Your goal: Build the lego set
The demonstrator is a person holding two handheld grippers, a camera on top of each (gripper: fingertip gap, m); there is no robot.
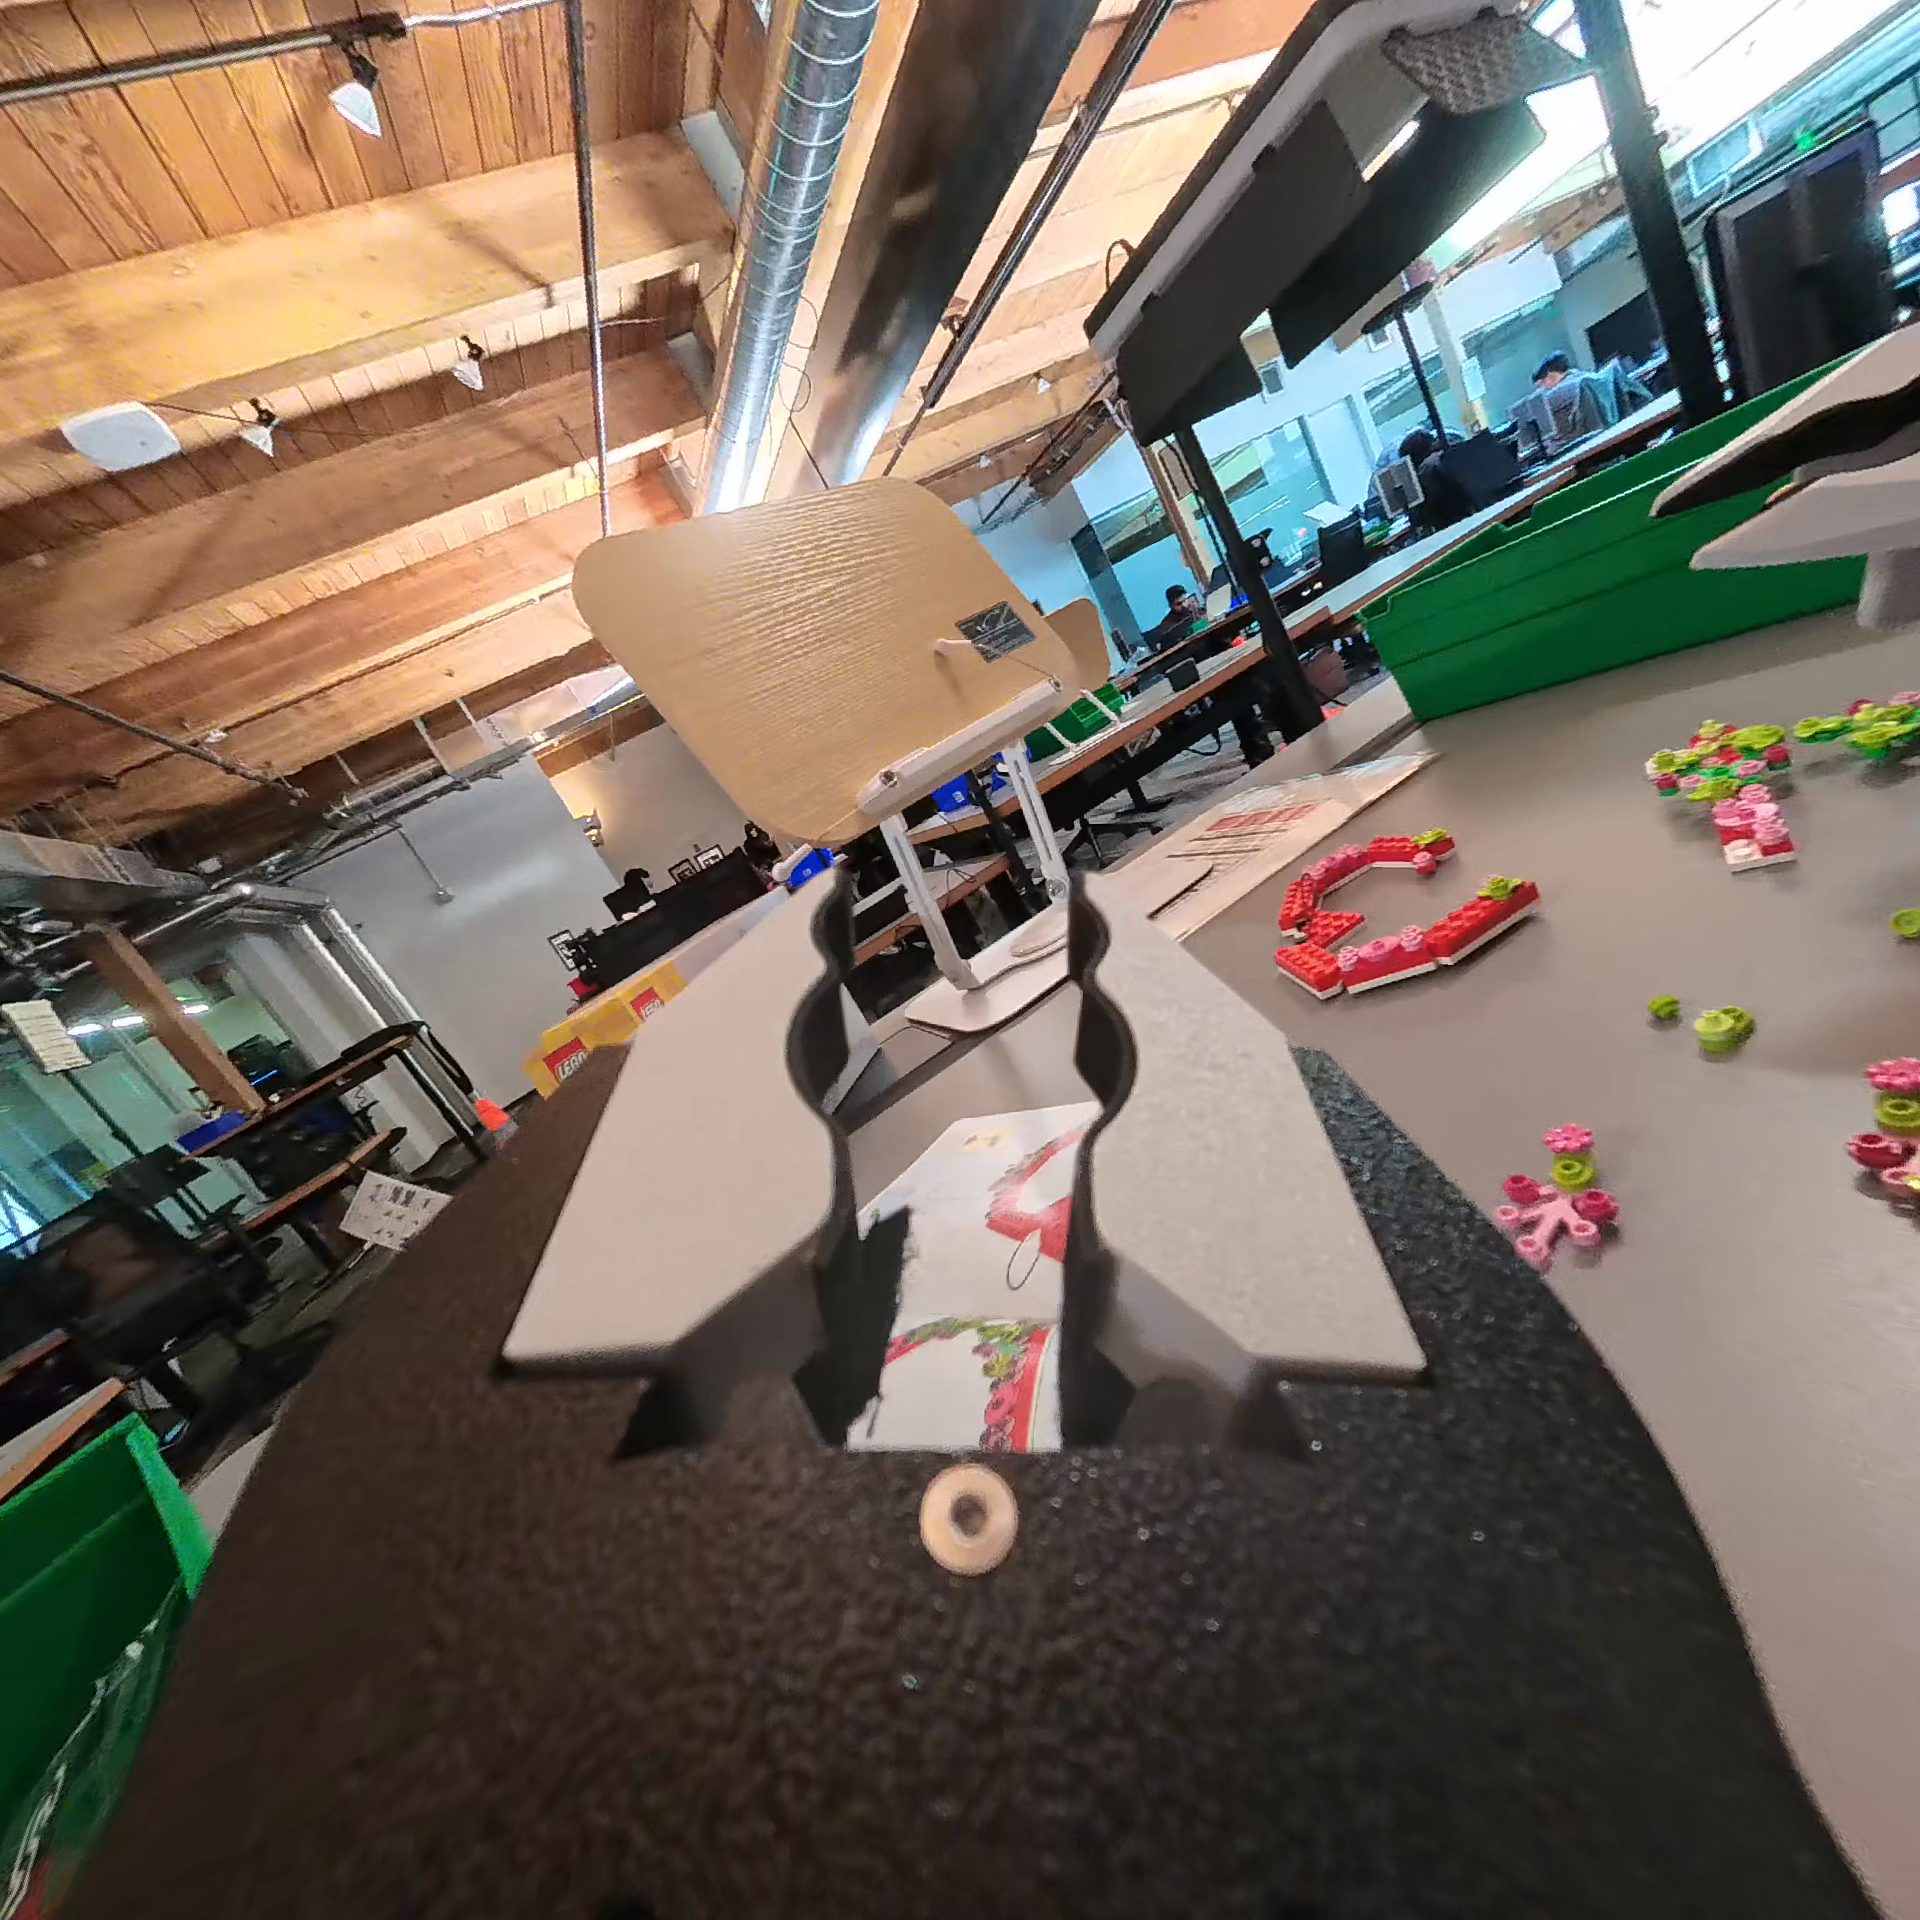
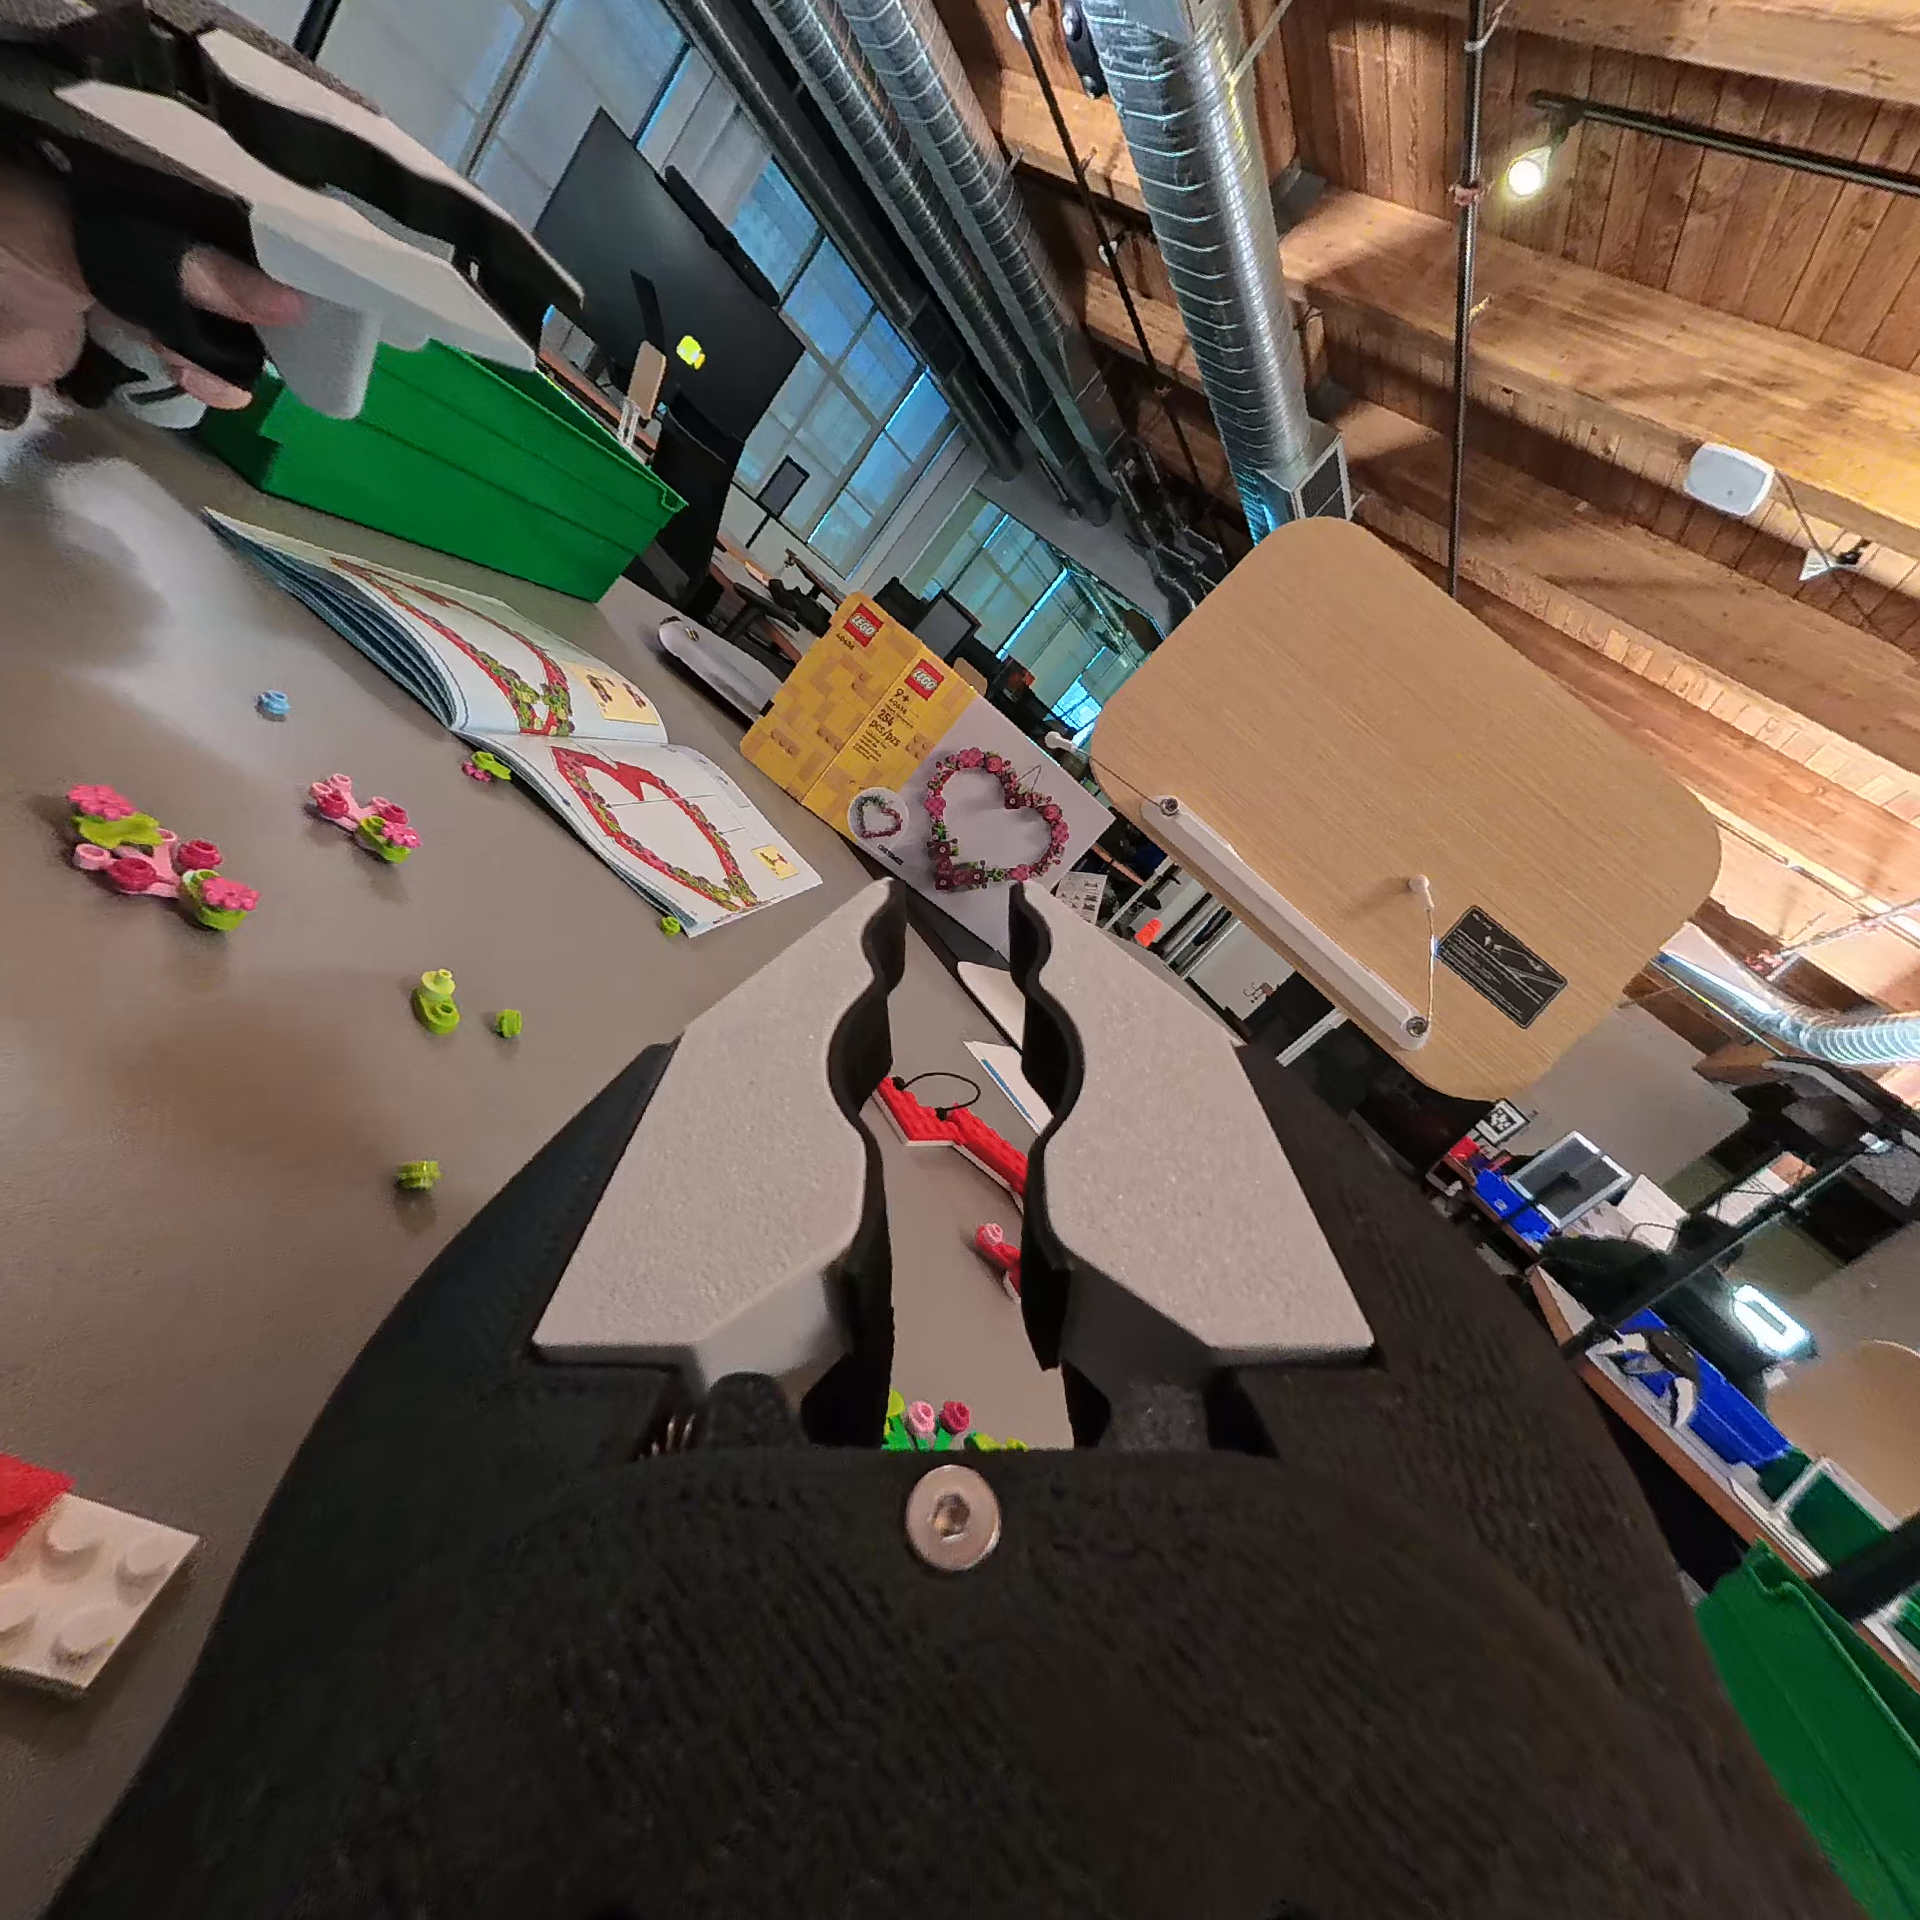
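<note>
Lego heart pieces lie scattered across the grey tabletop (image 1: 1558,1299), and I judge the build roughly mid-way. From the left wrist view, I see two curved red brick frame sections (image 1: 1403,925) topped with a few pink studs, lying close together but not joined into a heart. Farther back sit lime-and-pink flower clusters (image 1: 1720,764); nearer me are a pink branch piece with small blossoms (image 1: 1555,1210) and loose lime round studs (image 1: 1720,1027). My left gripper (image 1: 961,914) is spread, holding nothing, hovering over the open instruction booklet (image 1: 987,1247).

From the right wrist view, the booklet (image 2: 582,769) lies open at pictures of the heart, beside the yellow cardboard set box (image 2: 862,707) whose front shows the finished flowered heart. Pink-and-lime flower sprigs (image 2: 156,857) and small lime bits (image 2: 436,1003) wait unattached. My right gripper (image 2: 956,914) has its fingers parted, empty, above a red frame segment (image 2: 951,1138).

What is left, I reckon: joining the frame halves and dressing them with flowers.
</note>
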